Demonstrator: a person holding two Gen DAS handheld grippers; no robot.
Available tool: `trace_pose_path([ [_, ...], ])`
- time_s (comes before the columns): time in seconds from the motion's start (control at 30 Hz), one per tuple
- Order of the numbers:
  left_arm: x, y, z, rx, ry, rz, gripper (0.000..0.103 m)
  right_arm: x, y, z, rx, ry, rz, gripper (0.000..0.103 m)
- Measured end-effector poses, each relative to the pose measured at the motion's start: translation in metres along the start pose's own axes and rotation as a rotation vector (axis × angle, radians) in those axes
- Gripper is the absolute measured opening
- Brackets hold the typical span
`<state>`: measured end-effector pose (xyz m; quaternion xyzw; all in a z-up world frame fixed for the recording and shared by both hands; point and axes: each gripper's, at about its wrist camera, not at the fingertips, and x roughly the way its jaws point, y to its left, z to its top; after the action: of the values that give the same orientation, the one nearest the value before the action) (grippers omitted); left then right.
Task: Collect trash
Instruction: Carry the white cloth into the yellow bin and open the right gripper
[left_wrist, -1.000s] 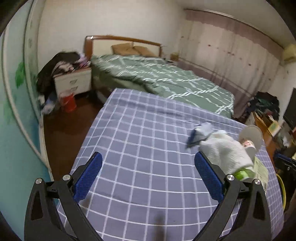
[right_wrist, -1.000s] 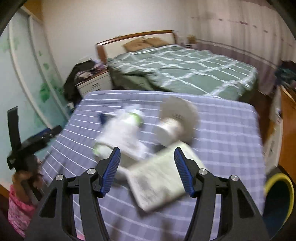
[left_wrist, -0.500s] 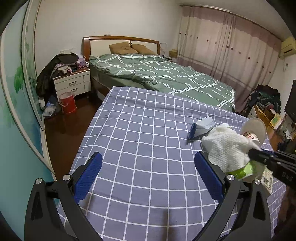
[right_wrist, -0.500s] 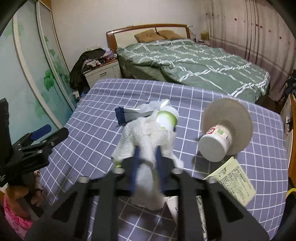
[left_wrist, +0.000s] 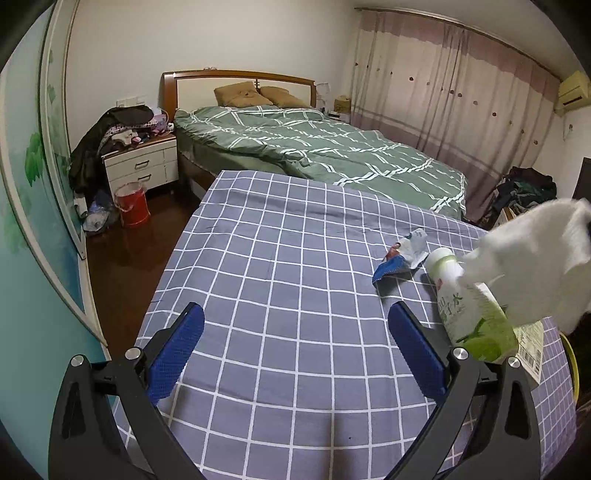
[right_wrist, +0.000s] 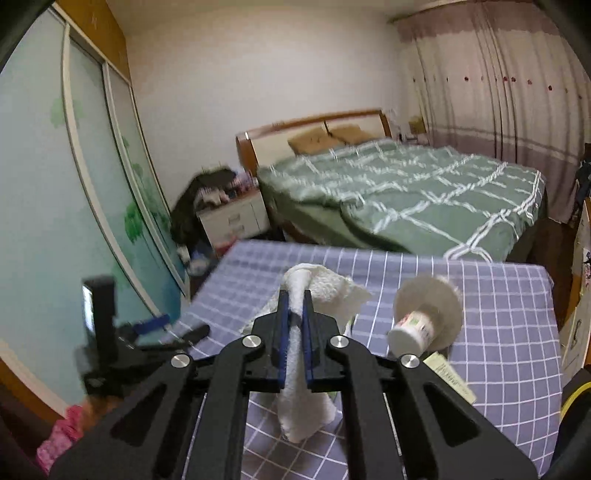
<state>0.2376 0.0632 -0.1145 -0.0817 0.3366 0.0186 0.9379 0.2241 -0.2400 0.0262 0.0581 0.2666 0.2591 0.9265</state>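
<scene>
My right gripper (right_wrist: 294, 332) is shut on a white crumpled tissue (right_wrist: 325, 291) and holds it lifted above the checked table; the tissue also shows in the left wrist view (left_wrist: 532, 254) at the right edge. My left gripper (left_wrist: 295, 347) is open and empty over the table's near left. On the table lie a green and white bottle (left_wrist: 469, 306), a blue and white wrapper (left_wrist: 399, 254), a white cup with its lid (right_wrist: 417, 328) and a printed paper slip (right_wrist: 448, 376).
The purple checked tablecloth (left_wrist: 277, 258) covers the table. A yellow-rimmed bin (right_wrist: 576, 398) stands at the table's right. A green bed (left_wrist: 332, 155), a nightstand (left_wrist: 140, 166) and a red bucket (left_wrist: 131, 203) lie beyond.
My right gripper closed on the tissue and lifted it off the bottle, which now lies uncovered. My left gripper stayed open and nearly still.
</scene>
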Motion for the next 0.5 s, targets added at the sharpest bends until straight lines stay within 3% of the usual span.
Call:
trace_pose_path([
  [0.1, -0.001, -0.001, 0.000, 0.001, -0.003, 0.000, 0.098, -0.020, -0.007, 0.006, 0.025, -0.039, -0.002, 0.007],
  [0.2, -0.003, -0.001, 0.000, 0.001, -0.009, -0.008, 0.098, -0.051, -0.023, 0.006, 0.061, -0.101, -0.056, 0.007],
  [0.4, -0.007, -0.003, 0.001, 0.004, -0.015, -0.013, 0.098, -0.126, -0.092, -0.017, 0.179, -0.201, -0.343, 0.007],
  [0.5, -0.009, -0.003, 0.001, 0.005, -0.018, -0.016, 0.098, -0.153, -0.130, -0.036, 0.239, -0.199, -0.490, 0.007],
])
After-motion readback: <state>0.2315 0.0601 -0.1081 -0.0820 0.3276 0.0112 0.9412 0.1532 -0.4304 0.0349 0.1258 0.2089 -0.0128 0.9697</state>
